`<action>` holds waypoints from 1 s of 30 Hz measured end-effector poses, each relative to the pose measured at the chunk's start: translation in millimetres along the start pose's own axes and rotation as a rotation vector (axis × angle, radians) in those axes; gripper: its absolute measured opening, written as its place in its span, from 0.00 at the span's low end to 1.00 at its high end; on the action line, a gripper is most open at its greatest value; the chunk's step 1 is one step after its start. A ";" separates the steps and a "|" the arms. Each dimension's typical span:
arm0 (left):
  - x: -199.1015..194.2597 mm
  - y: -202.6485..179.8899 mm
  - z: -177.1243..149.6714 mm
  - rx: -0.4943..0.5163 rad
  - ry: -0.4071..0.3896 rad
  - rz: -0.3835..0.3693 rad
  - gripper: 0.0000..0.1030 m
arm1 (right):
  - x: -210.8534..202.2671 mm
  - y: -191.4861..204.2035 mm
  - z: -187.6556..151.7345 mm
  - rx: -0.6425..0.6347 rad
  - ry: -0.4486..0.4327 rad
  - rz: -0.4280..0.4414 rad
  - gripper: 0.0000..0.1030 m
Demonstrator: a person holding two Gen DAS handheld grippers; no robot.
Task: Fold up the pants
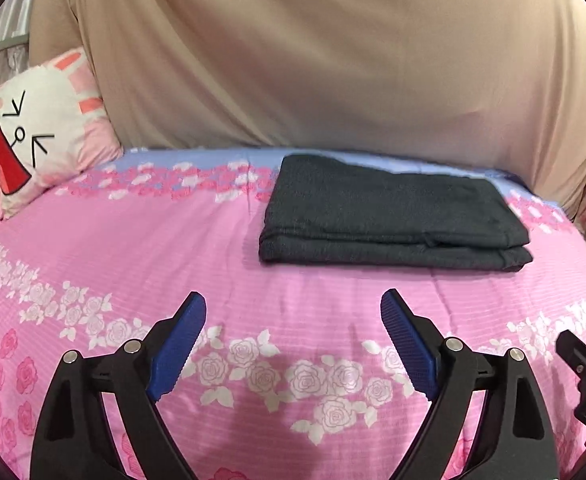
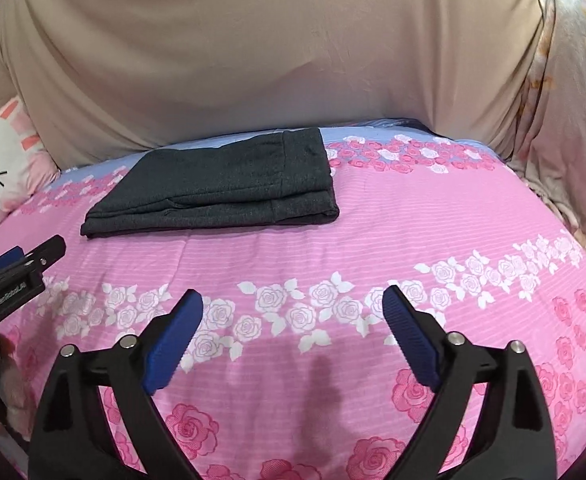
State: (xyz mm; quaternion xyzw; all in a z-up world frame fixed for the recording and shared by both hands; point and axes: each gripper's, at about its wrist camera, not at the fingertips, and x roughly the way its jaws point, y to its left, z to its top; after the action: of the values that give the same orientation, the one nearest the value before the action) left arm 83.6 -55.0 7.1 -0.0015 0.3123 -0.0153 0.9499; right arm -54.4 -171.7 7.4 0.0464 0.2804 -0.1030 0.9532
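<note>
Left wrist view: left gripper (image 1: 293, 300) hovers above the pink rose-print bedspread (image 1: 133, 248), jaws spread wide, nothing between the blue pads (image 1: 181, 344). Dark grey pants (image 1: 393, 216) lie folded in a flat rectangular stack on the bedspread, ahead and a bit right of the gripper, well apart from the fingertips. Folded edges face the camera, layers stacked one on the other. Far part of the bedspread turns to a light blue band just behind the pants. Beige cloth (image 1: 313, 60) hangs as a backdrop behind the bed. Cartoon rabbit pillow (image 1: 41, 132) sits at the far left, leaning at the bed's edge. Part of the right gripper (image 1: 585, 364) shows at the right border; its jaw state cannot be told from here.

Right wrist view: right gripper (image 2: 293, 300) also above the bedspread (image 2: 413, 232), jaws wide apart, holding nothing. Pants (image 2: 213, 192) lie ahead and to the left, folded, flat, not touched by either tool. Left gripper (image 2: 17, 272) enters at the left edge, near the pants' near left corner but apart from it. Beige cloth (image 2: 273, 48) fills the background. Rabbit pillow (image 2: 1, 168) at far left. A pale floral fabric (image 2: 573, 100) hangs at the right side, beside the beige cloth.
</note>
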 end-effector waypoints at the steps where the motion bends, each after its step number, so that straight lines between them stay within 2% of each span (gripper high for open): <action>1: 4.1 1.3 0.7 -0.008 0.021 0.010 0.84 | -0.5 -0.2 -0.3 0.000 -0.004 -0.001 0.87; 5: 2.9 4.1 0.0 -0.027 0.015 0.012 0.84 | -2.9 -0.2 -0.4 -0.002 -0.014 -0.019 0.91; 12: -4.6 -1.6 -0.3 0.003 -0.019 0.012 0.84 | -2.7 2.2 -0.2 -0.005 -0.010 -0.064 0.93; 17: -4.9 -4.1 -0.1 0.012 -0.014 0.007 0.84 | -3.1 2.4 0.1 -0.005 -0.012 -0.056 0.93; 24: -5.1 -7.6 -0.7 0.020 -0.011 0.058 0.84 | -3.9 1.1 0.5 0.002 -0.017 -0.043 0.94; 30: -6.2 -4.7 -0.7 0.007 -0.006 0.024 0.84 | -4.0 3.5 0.5 -0.004 -0.016 -0.039 0.94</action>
State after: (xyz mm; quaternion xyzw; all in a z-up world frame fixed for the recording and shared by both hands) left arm 78.1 -59.5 10.3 0.0054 0.3095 -0.0049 0.9509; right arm -56.6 -167.7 10.1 0.0381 0.2736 -0.1213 0.9534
